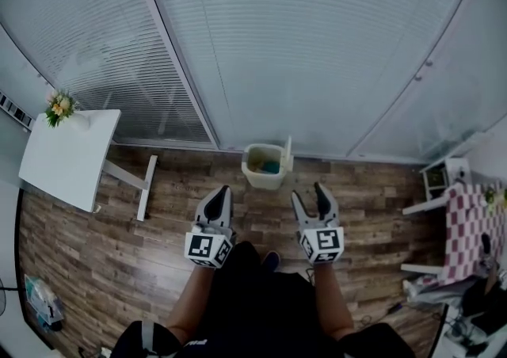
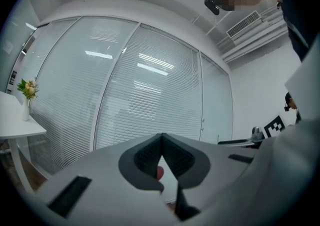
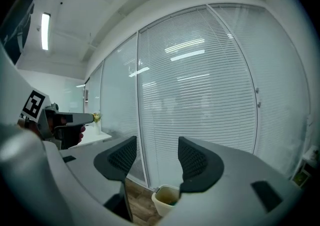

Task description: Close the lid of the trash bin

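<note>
Nearest you, your left claw point(image 1: 223, 189) has its jaws pressed together with nothing between them. Your right claw point(image 1: 306, 190) beside it stands wide open and empty. Beyond both, the trash bin point(image 1: 261, 177) sits at the far edge of the wooden floor point(image 1: 119, 253), close to the blind-covered glass wall point(image 1: 317, 47). Its lid point(image 1: 288, 152) stands upright on the right side.

In its own view the right gripper point(image 3: 157, 142) hides half the trash bin point(image 3: 166, 198) — the bin's contents are too small to name; the checked table point(image 1: 465, 222) runs off the head view's right edge
</note>
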The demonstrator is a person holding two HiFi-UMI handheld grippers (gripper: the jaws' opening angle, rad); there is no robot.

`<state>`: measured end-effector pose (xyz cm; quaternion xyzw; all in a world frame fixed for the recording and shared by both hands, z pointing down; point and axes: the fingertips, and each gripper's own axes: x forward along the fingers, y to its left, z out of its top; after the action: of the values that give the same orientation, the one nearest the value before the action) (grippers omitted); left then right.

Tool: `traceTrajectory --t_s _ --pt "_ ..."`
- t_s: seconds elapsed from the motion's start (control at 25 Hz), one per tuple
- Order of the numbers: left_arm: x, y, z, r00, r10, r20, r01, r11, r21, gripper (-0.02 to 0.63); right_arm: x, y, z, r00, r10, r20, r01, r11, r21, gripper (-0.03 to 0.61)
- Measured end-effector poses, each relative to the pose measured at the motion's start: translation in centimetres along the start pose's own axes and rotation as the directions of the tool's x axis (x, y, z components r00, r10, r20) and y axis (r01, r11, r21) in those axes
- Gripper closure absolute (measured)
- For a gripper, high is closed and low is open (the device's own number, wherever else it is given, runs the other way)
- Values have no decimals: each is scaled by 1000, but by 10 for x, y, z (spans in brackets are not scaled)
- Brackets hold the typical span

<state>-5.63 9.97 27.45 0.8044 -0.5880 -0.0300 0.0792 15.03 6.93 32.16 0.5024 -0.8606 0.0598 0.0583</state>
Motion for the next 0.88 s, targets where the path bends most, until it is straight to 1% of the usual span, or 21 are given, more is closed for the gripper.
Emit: traceTrajectory --t_s 0.12,0.28,0.36,0.48,0.6,0.72,0.88 --pt "11 -2 -3 1000 0 -7 0 1000 -1 606 10 3 0 1000 9 -13 -9 1000 10 328" --pt "44 -1 -5 999 -10 31 9 999 38 606 38 -5 14 999 14 35 -14 1000 9 324" --pt "61 6 -5 999 2 52 -4 999 44 607 55 -10 16 999 -1 48 1 1000 9 322" --pt "87 19 -9 998 15 57 -19 997 70 606 82 -17 13 999 -27 43 27 1000 -2 319" --pt "109 31 -16 999 17 42 -20 996 88 606 100 -26 3 998 -63 19 63 998 4 318" --pt "126 54 -29 999 35 22 -37 994 103 606 115 -44 -21 995 -98 -22 98 995 -13 316" --pt "137 76 -49 998 64 -25 -61 992 110 606 123 -51 -49 989 -111 -95 110 994 -15 314"
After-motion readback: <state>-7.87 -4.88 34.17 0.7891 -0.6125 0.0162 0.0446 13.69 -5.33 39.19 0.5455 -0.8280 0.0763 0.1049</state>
